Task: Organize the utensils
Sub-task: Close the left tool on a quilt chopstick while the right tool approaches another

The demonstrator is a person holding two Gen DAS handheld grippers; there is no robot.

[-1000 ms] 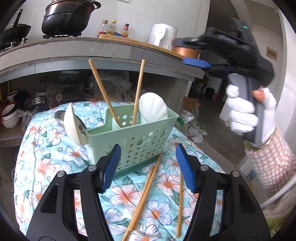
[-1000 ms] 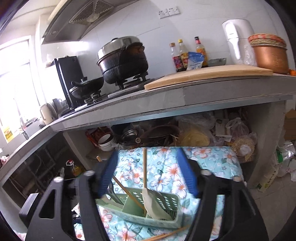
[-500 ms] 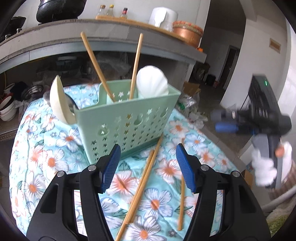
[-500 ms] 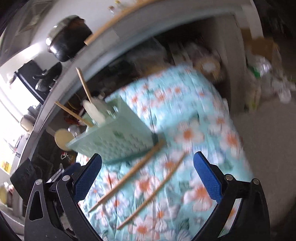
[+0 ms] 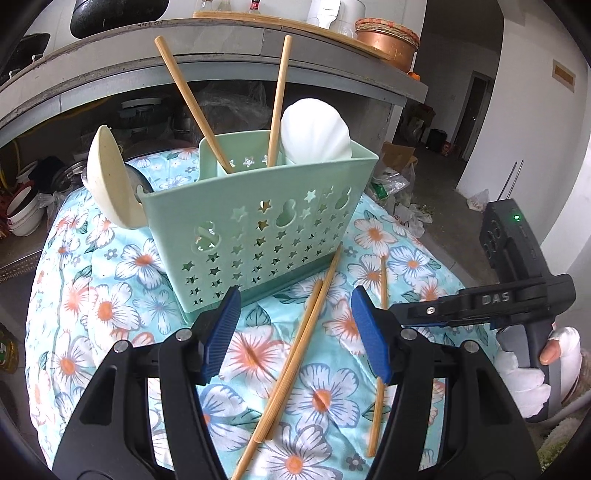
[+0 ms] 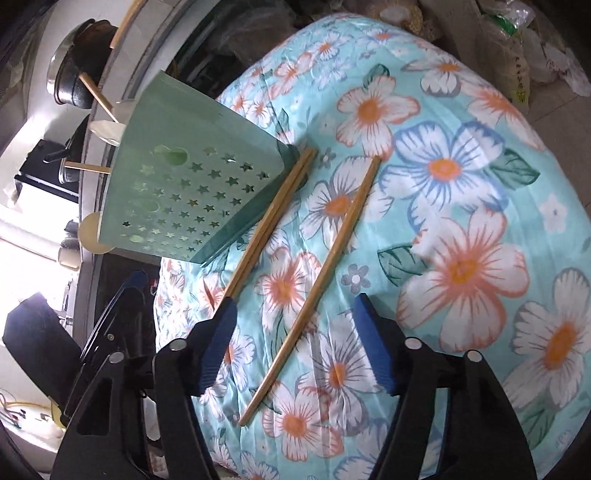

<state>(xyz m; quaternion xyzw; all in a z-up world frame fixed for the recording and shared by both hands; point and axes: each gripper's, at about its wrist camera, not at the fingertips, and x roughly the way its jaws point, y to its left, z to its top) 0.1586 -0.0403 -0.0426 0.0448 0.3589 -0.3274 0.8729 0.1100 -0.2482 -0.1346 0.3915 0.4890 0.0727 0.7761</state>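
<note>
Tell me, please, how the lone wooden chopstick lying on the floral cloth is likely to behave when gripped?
The lone wooden chopstick looks thin and rigid, so probably light and stiff. Its rounded shaft may roll on the soft floral cloth or pivot if pinched off-centre.

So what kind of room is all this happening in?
Most likely a home kitchen: a black cooking pot sits on a concrete counter, stacked bowls are stored underneath, and a green utensil caddy stands on a flowered cloth.
</note>
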